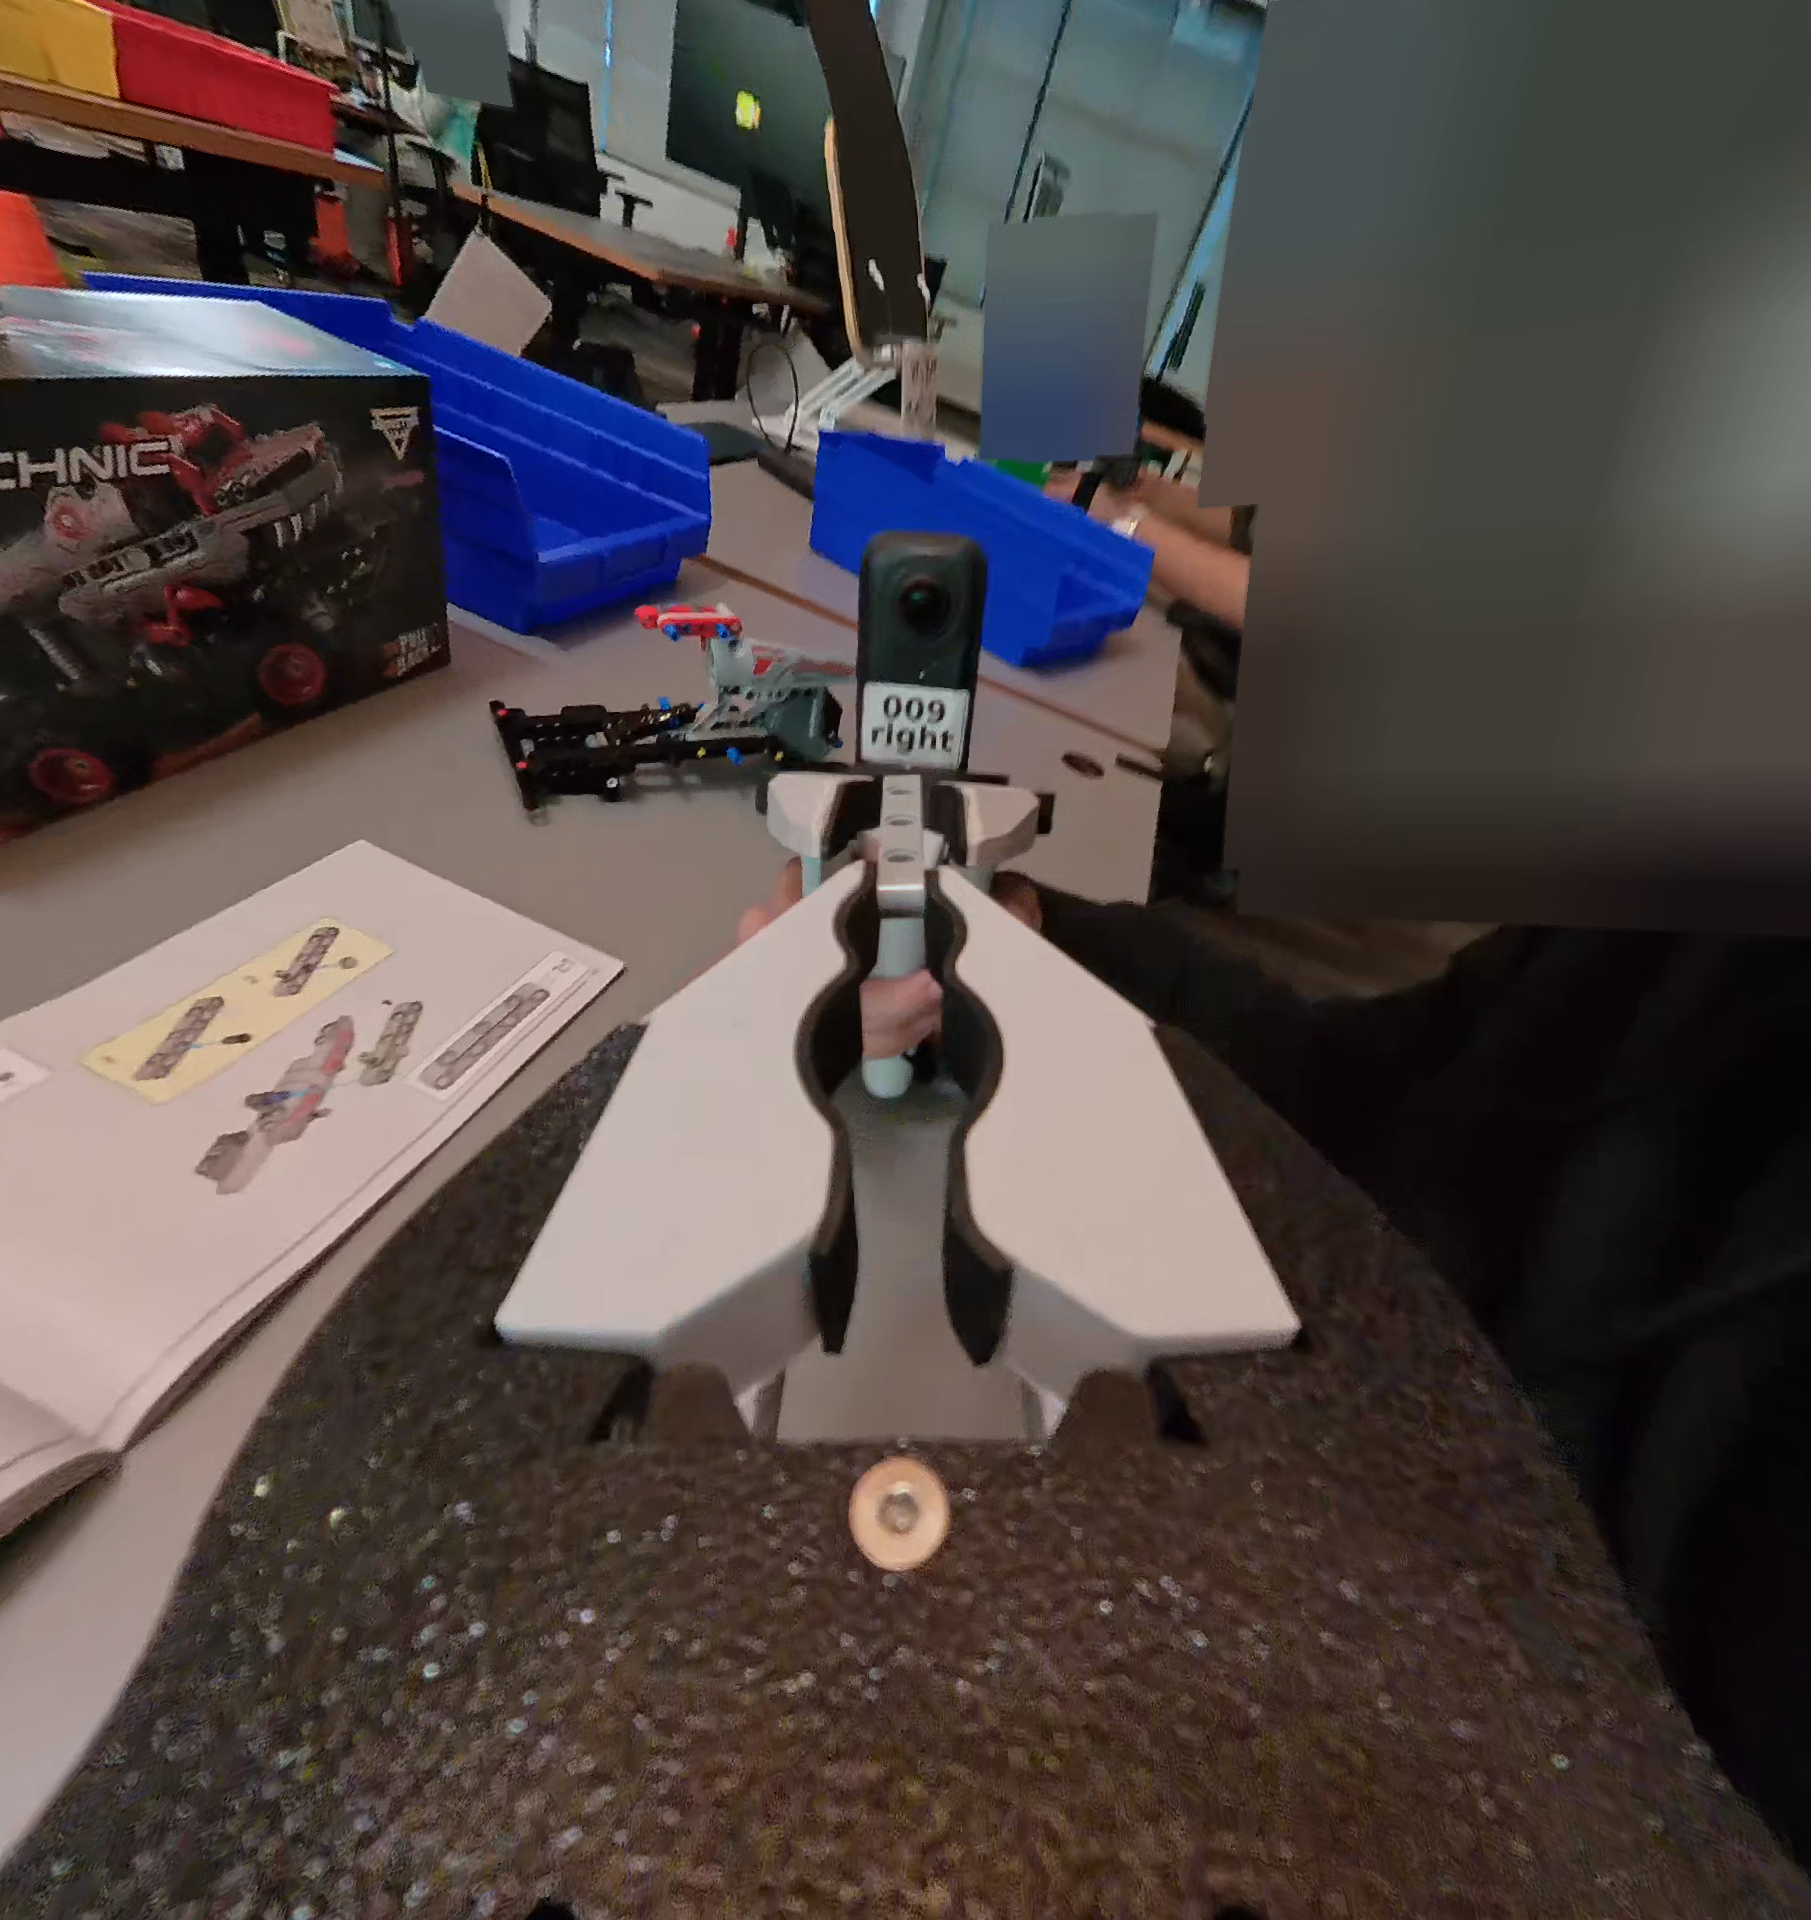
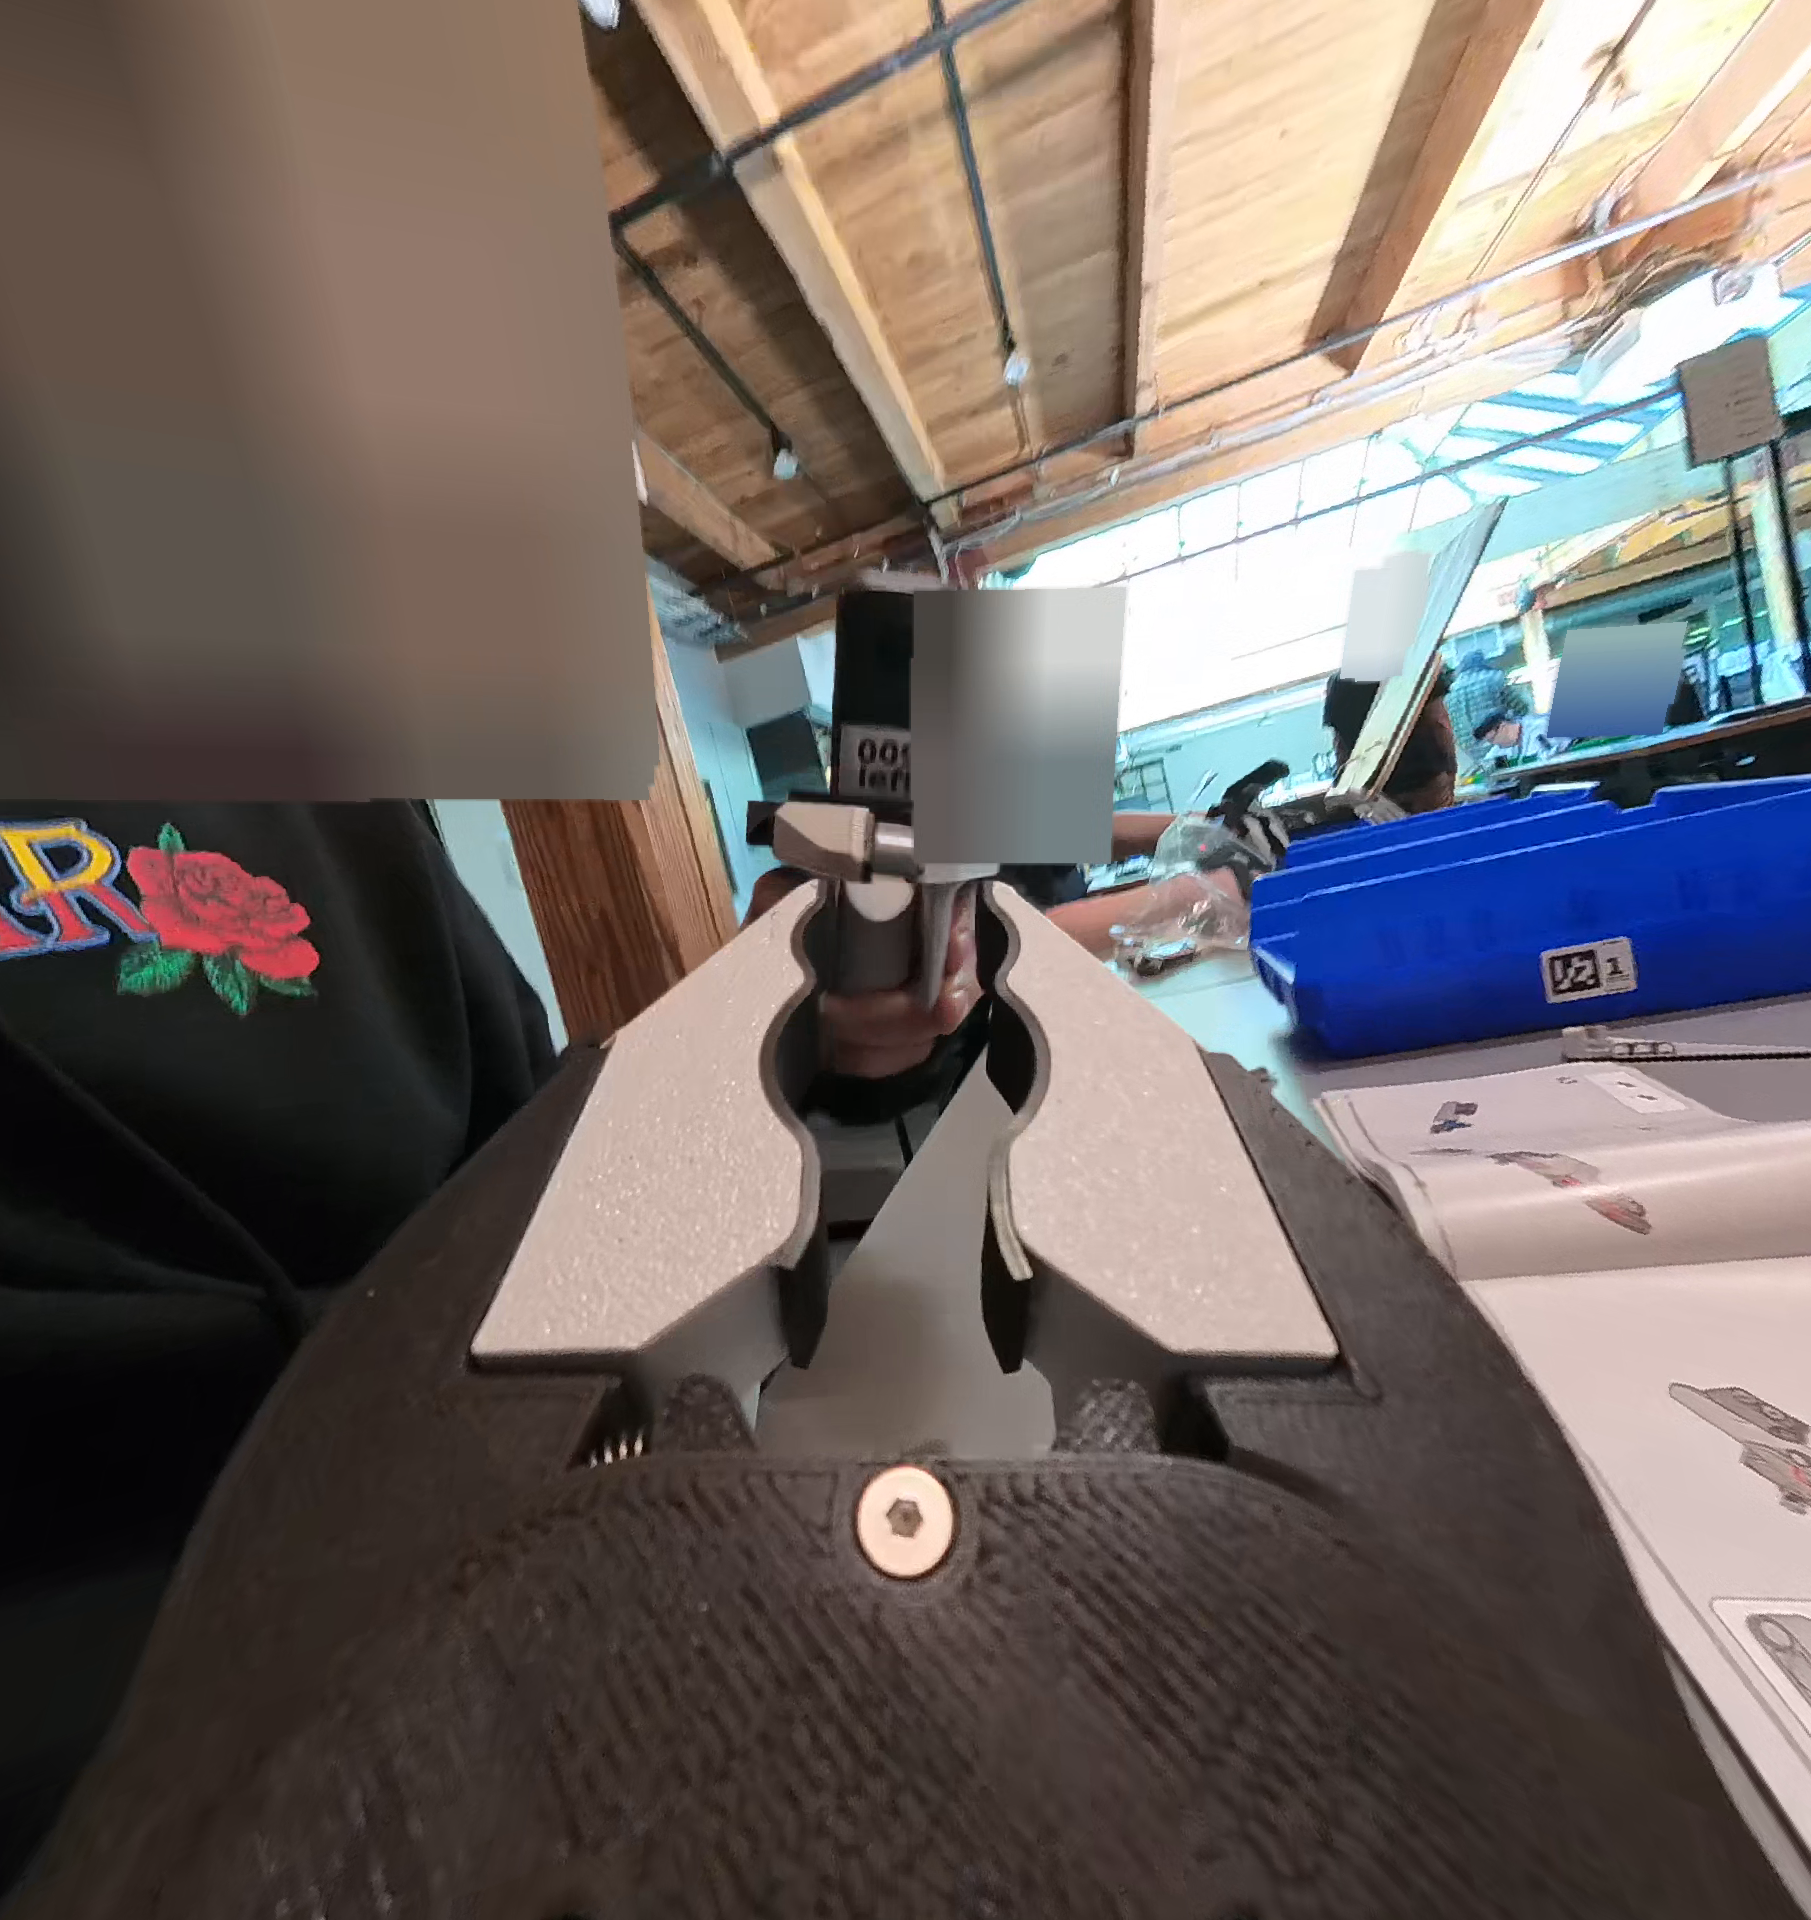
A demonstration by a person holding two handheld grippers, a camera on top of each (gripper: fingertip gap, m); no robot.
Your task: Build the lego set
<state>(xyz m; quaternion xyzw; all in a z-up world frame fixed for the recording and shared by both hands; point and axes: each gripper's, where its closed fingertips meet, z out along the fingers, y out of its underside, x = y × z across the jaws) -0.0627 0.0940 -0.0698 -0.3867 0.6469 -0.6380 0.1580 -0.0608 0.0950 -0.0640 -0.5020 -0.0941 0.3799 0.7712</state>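
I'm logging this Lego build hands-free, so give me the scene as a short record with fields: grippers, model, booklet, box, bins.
left gripper: grey holed piece shows between its tips, grip unclear
right gripper: open, empty, facing the left one
lego model: partly built, black and grey, on the table, untouched
booklet: open flat, beside the left gripper
box: standing behind the booklet
blue bins: beyond the model

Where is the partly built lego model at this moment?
In the left wrist view the partly built lego model lies on the grey table, between the set's box on the left and the blue bins behind it, beyond the open instruction booklet.
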